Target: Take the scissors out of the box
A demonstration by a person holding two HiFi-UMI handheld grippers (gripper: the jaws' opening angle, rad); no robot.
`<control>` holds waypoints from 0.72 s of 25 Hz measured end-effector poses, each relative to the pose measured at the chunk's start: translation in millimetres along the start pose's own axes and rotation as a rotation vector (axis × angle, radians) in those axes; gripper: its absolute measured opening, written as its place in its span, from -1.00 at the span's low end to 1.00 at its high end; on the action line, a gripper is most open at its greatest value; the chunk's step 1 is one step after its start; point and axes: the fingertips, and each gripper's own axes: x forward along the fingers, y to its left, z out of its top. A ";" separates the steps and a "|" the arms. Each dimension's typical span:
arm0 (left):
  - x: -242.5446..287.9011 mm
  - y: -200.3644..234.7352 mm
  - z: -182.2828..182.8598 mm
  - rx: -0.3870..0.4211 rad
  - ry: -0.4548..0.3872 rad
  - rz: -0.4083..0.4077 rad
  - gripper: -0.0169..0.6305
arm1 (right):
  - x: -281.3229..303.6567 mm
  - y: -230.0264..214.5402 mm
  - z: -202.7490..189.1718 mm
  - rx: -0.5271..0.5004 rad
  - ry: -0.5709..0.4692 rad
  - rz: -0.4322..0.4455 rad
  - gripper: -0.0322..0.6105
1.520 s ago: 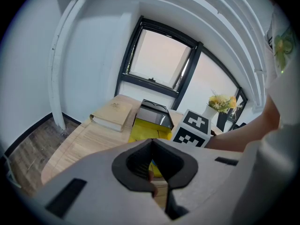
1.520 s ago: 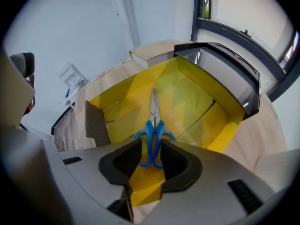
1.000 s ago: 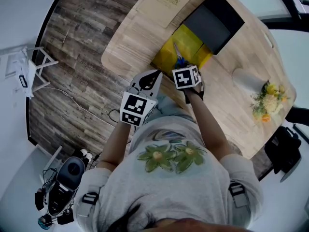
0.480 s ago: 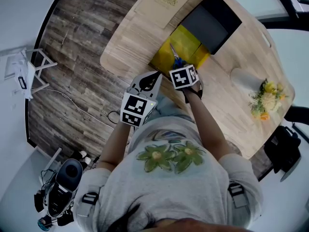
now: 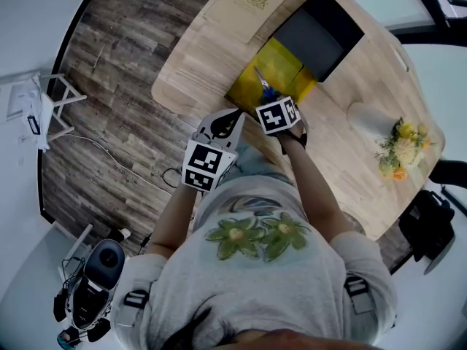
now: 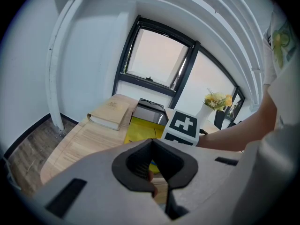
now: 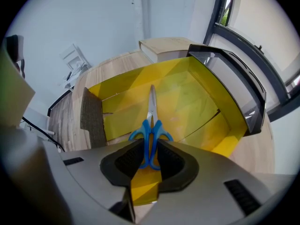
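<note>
Blue-handled scissors (image 7: 151, 125) stand over the open yellow box (image 7: 201, 97), blades pointing away from the camera. My right gripper (image 7: 150, 146) points steeply down with the scissors' handles between its pads. Its jaws are closing and the pads press on the handles. From the head view the silver blades (image 5: 260, 79) stick out past the right gripper (image 5: 271, 99) above the box (image 5: 248, 93). My left gripper (image 5: 232, 117) hangs beside the table's near edge, jaws together with nothing in them. In its own view the left gripper (image 6: 151, 146) faces the box (image 6: 140, 128).
A black lid (image 5: 321, 31) leans at the box's far side. A tan book (image 5: 244, 6) lies at the table's far left. A white vase with yellow flowers (image 5: 398, 148) stands on the right of the wooden table (image 5: 190, 64). Wood floor lies beyond the table's left edge.
The right gripper has rolled a little and the scissors' blades have swung slightly to the left over the box. The left gripper has stayed where it was.
</note>
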 end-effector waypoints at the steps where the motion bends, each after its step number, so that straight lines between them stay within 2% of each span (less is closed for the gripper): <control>1: 0.1 -0.3 0.1 0.001 -0.001 0.000 -0.93 | -0.1 -0.1 -0.1 -0.003 -0.001 0.001 -0.63; 12: -9.1 2.4 5.4 0.014 -0.014 0.017 -0.93 | -5.2 3.5 -2.2 -0.011 -0.021 0.048 -0.64; 18: -14.4 2.7 7.0 0.019 -0.016 0.024 -0.93 | -11.9 -1.3 -0.4 -0.001 -0.059 0.041 -0.64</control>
